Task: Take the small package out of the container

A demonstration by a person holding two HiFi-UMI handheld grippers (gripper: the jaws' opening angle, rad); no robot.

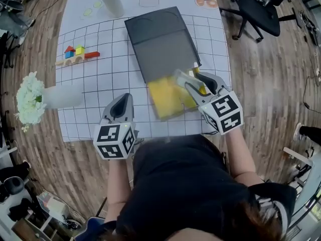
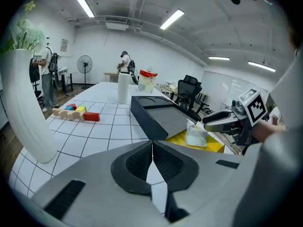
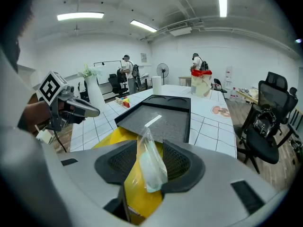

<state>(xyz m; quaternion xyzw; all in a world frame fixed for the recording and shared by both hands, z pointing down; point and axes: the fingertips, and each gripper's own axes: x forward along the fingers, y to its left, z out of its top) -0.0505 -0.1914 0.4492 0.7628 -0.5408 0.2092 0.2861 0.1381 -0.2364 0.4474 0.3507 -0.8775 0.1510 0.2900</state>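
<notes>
A flat yellow container lies on the white grid mat, its far end against a black tray. The small clear package stands between the jaws of my right gripper and leans on the right pad; the jaws stand wide apart and do not squeeze it. In the left gripper view the package rests on the yellow container, just below the right gripper's fingertips. My left gripper is shut with nothing in it, hovering over the mat's near edge left of the container.
A white vase of flowers lies at the mat's left edge. Coloured toy blocks and a white cup sit farther back. A black office chair stands to the right of the table. People stand far off in the room.
</notes>
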